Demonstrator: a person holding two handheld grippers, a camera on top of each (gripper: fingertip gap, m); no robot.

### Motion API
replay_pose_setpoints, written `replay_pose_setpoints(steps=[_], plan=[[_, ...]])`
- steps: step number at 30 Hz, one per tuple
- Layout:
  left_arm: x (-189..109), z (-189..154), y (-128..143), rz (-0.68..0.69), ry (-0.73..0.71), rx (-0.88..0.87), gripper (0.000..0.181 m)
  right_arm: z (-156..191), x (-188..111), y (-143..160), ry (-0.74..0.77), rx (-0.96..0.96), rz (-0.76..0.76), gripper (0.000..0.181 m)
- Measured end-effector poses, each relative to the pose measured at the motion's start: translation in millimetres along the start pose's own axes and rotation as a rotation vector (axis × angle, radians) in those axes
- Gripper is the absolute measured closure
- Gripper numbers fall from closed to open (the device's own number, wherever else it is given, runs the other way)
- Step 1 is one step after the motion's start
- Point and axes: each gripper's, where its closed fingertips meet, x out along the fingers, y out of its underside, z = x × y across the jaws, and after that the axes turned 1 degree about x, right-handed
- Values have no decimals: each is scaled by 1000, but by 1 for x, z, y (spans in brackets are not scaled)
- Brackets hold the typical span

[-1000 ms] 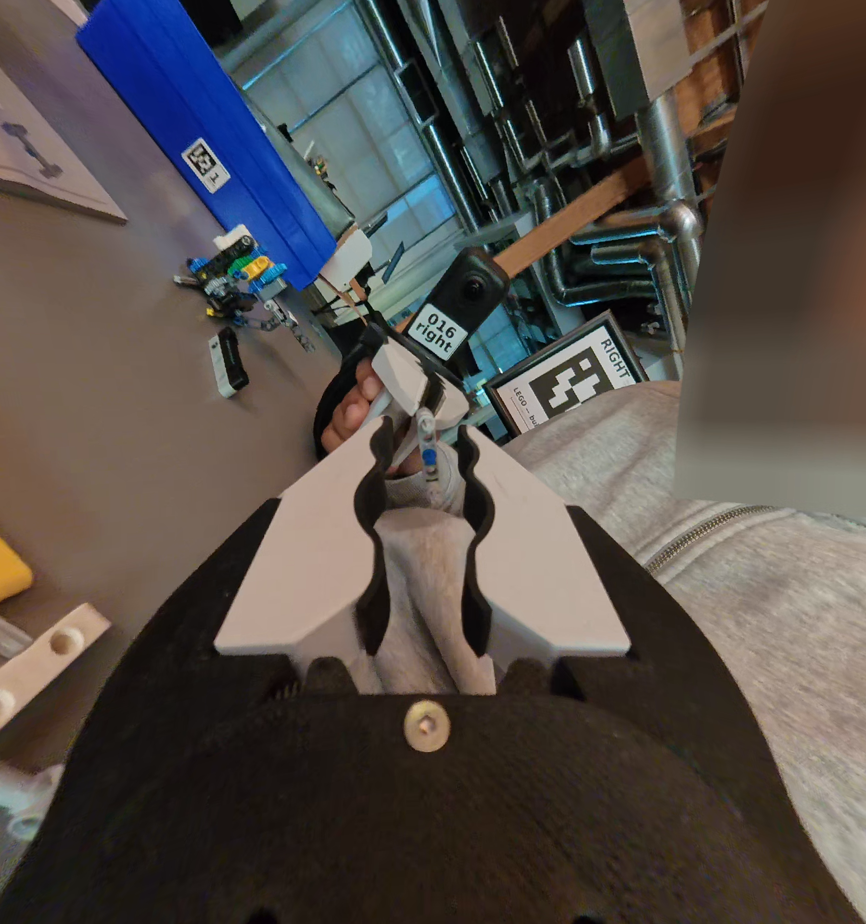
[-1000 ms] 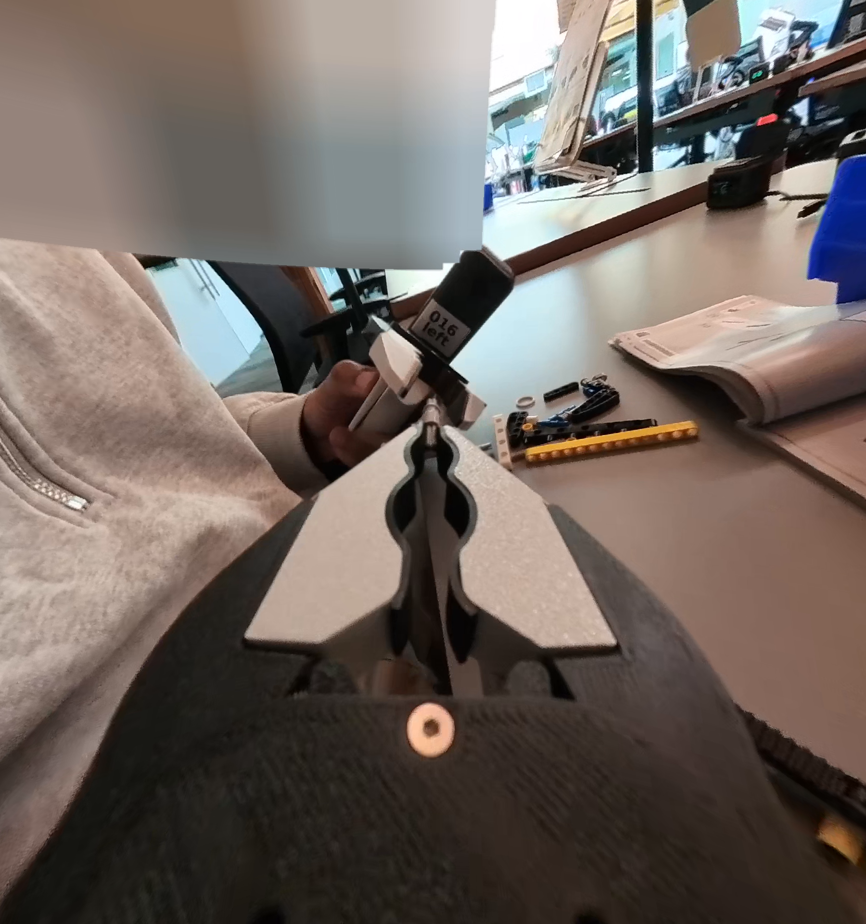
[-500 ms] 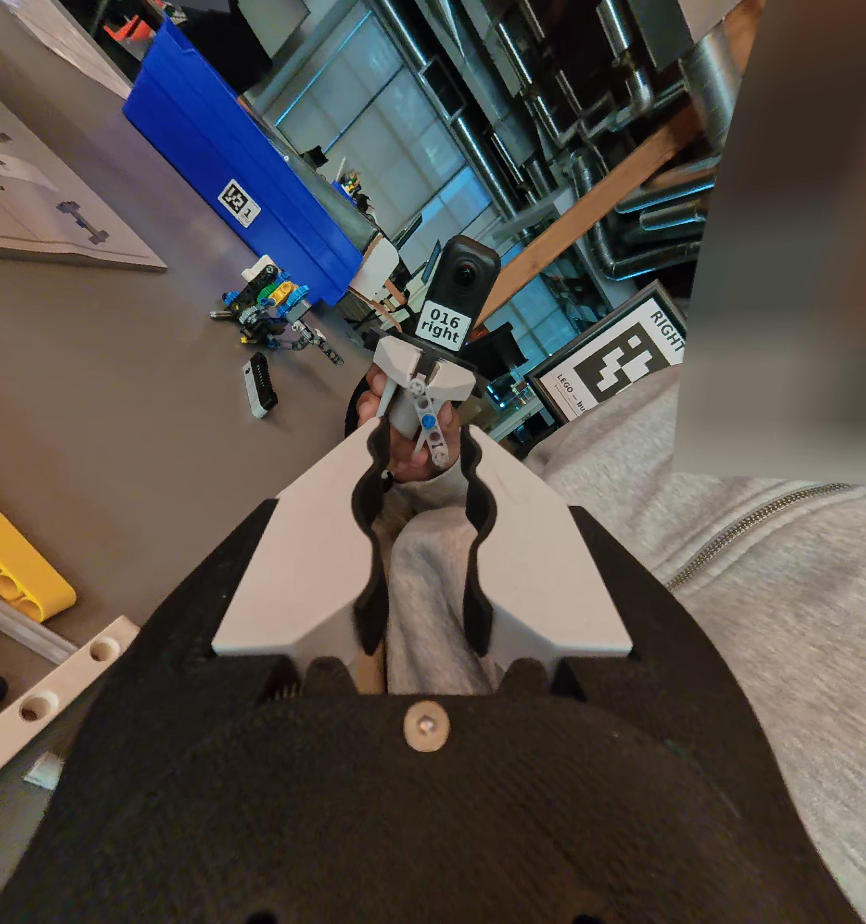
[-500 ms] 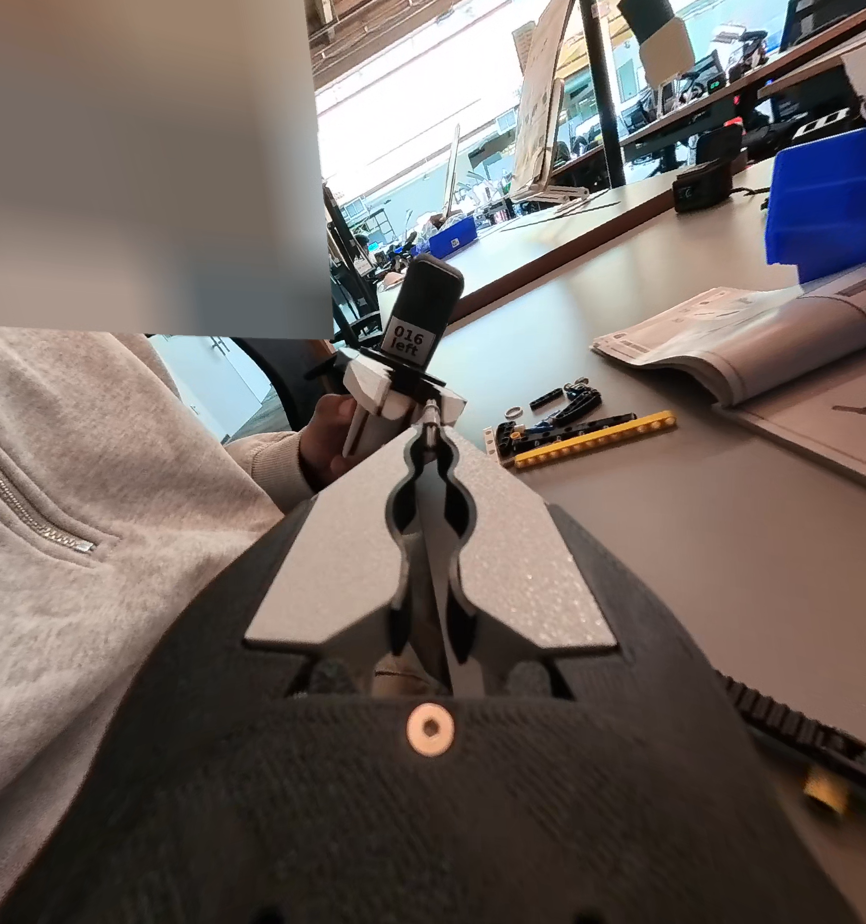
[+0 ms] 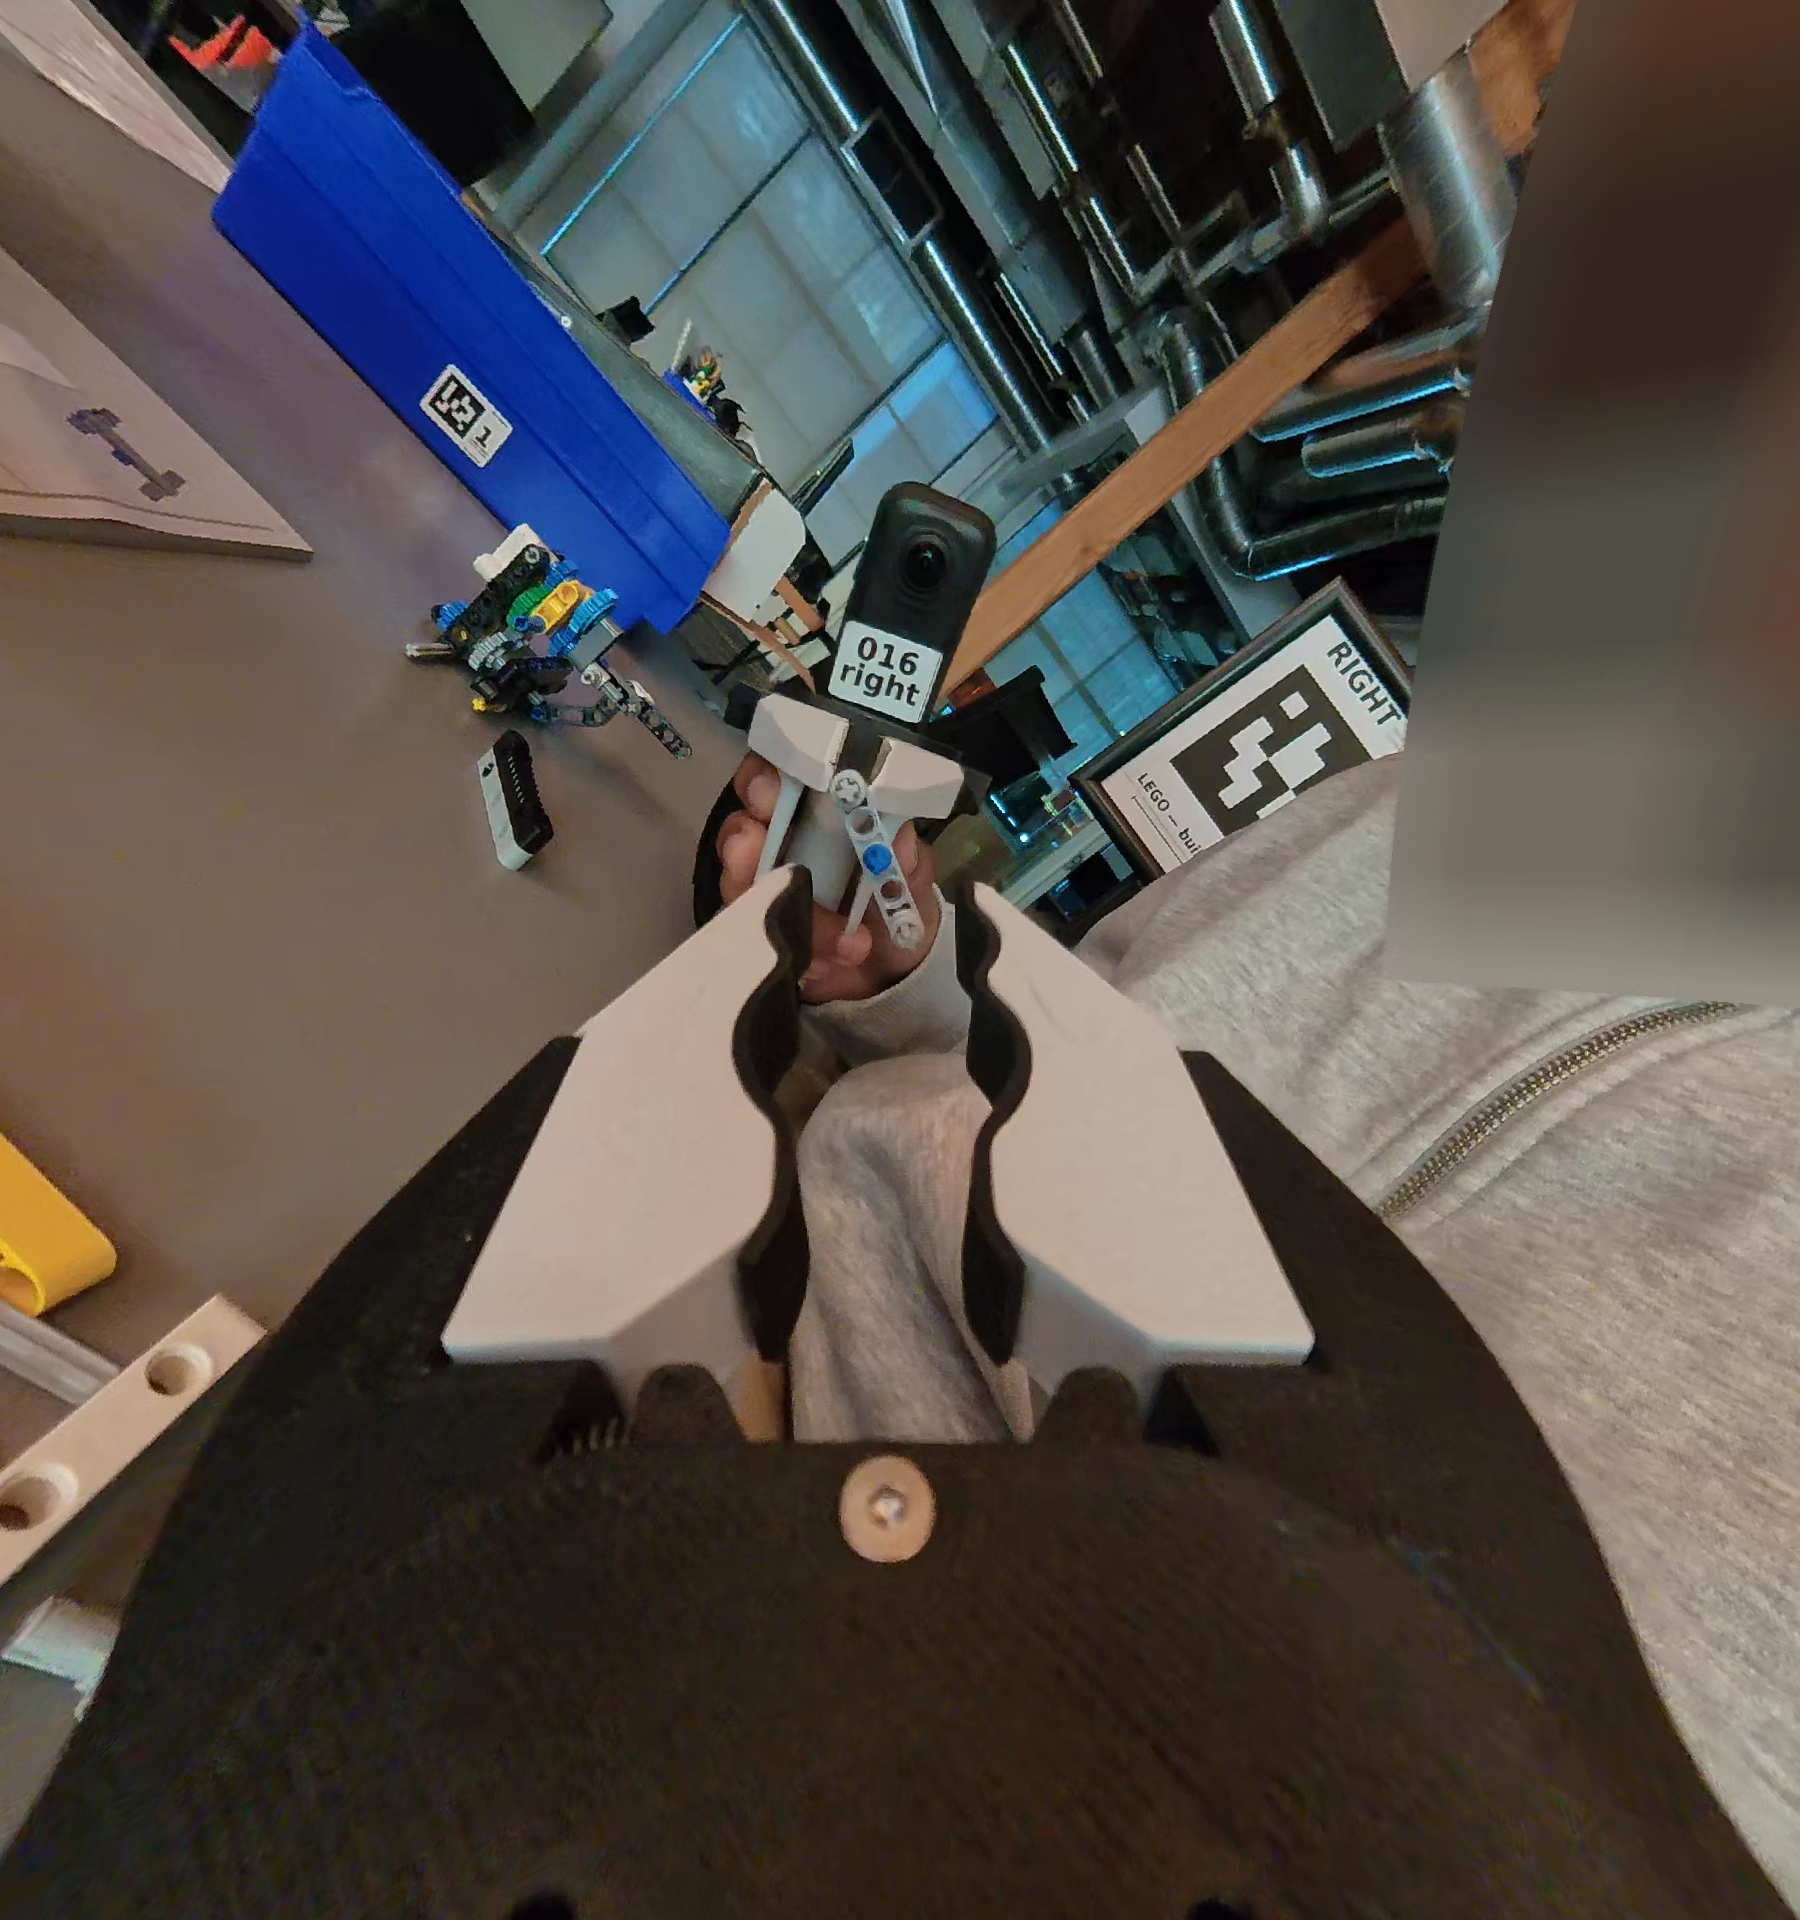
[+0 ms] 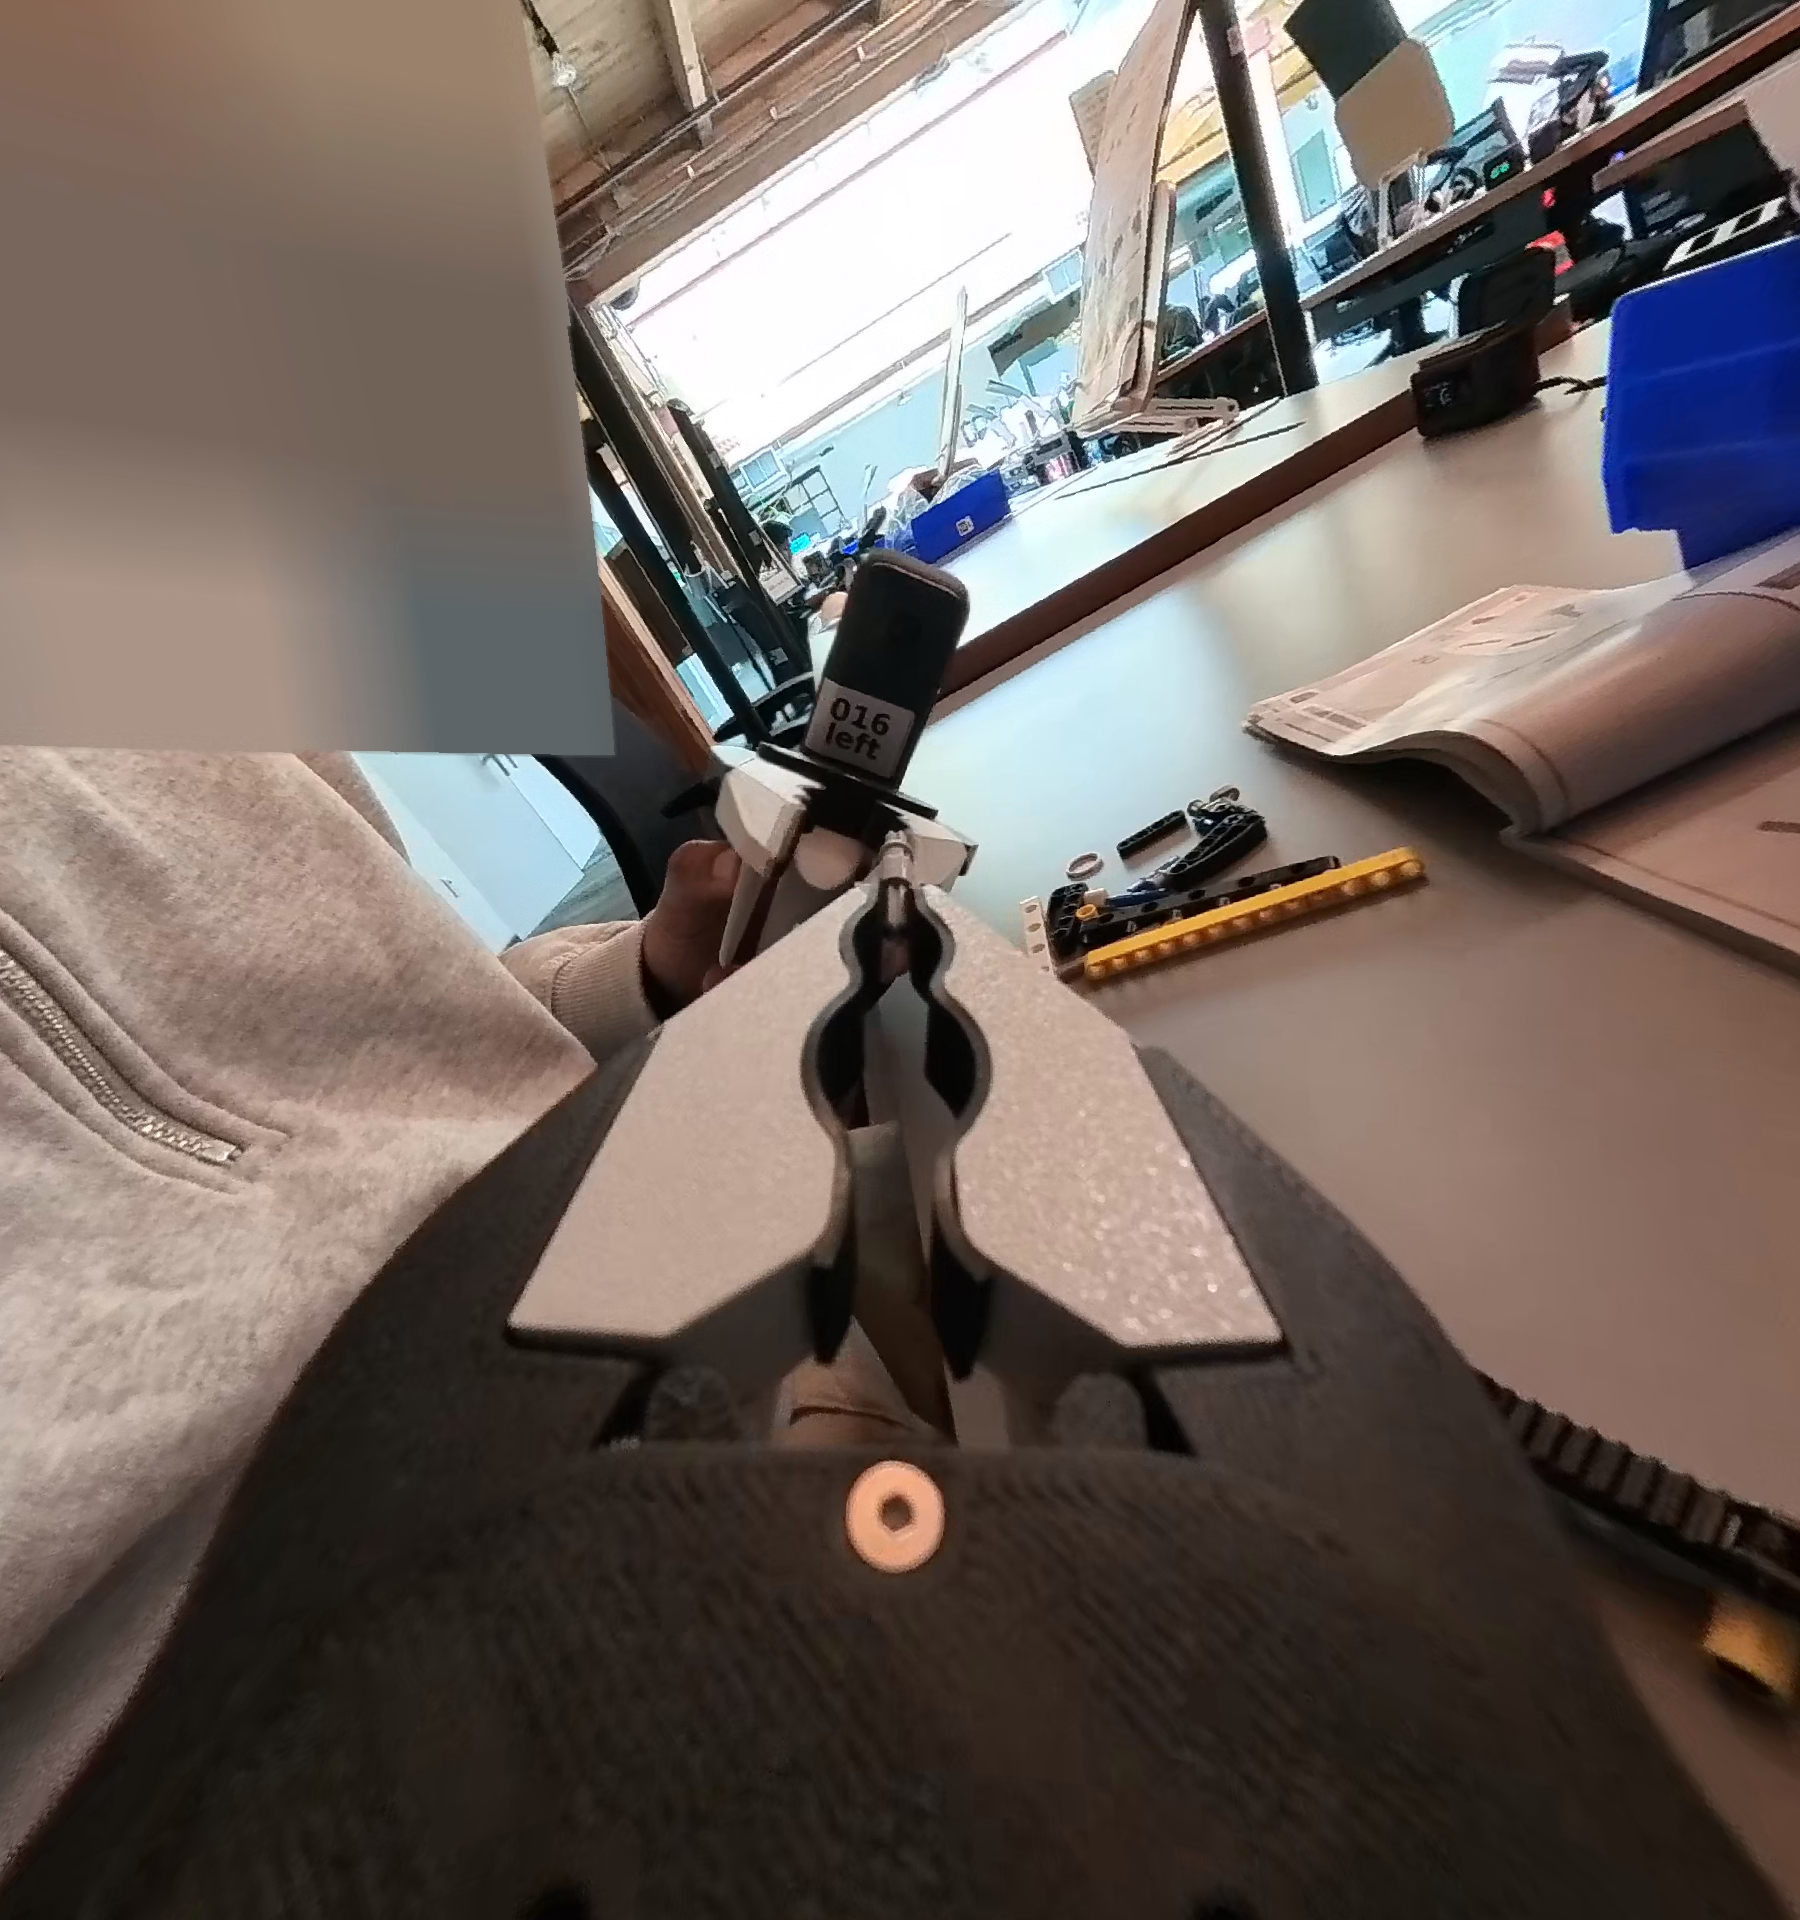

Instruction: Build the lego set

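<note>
Right gripper [image 6: 894, 914]: jaws closed on a thin grey beam [image 5: 878, 868], pinched at its top end; rest of beam hangs free below the tips, tilted, w/ a blue pin [image 5: 876, 857] in a mid hole. Held up off the table, in front of the person's chest.
Right hand [image 5: 771, 831]: wrapped round the handle behind the fingers, knuckles toward the left cam; grey sleeve cuff just below.
Left gripper [image 5: 883, 914]: jaws apart, nothing between them; only grey hoodie [image 5: 1602, 1299] seen thru the gap. Tips point straight at the beam, near it but not touching.
Left hand [image 6: 693, 914]: clasps its handle from behind, tool raised level w/ the right one, nose to nose.
Table [image 5: 148, 831]: grey top, off to the side of both tools.
Build [image 5: 527, 634]: part-made model, blue/yellow/green bits, beside a blue bin [image 5: 439, 343]; small black-white piece [image 5: 511, 795] lies near it.
Loose parts: yellow beam [image 6: 1254, 914] w/ black pieces [image 6: 1176, 842] alongside it, near the open booklet [image 6: 1561, 675].
</note>
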Motion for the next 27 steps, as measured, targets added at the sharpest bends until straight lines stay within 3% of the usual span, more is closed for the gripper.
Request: replay_pose_setpoints(steps=[13,27], plan=[[0,-2,0,-2,19,-12,157,-7,-3,-4,16,54,-32,179],[8,1,6,14,35,-74,150,-3,3,6,53,-41,31,179]])
